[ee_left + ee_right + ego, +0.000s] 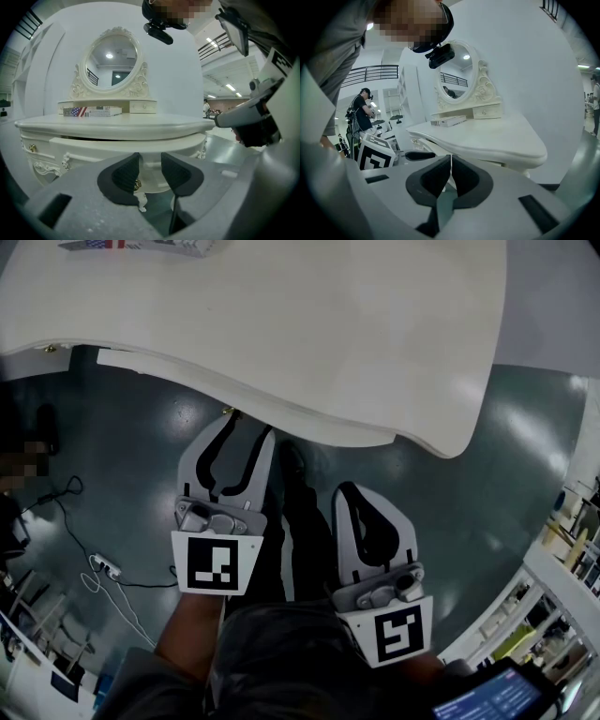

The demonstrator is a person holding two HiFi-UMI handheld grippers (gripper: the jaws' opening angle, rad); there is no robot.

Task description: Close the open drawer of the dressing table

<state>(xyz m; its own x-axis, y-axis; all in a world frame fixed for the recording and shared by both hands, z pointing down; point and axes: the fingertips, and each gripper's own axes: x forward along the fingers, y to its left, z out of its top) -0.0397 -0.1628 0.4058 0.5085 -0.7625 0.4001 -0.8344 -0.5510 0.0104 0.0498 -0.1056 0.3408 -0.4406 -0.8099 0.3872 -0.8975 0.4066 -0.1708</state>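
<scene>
Left tongs (248,426), dressing table (281,315), grey floor (122,456).

Cream-white dressing table (281,324), grey-green floor (122,465)

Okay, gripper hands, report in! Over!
Left gripper open, drawer knob ahead between jaws. Right gripper shut, empty. Drawer sticks out, unclosed. Nothing seen blocking.
</scene>
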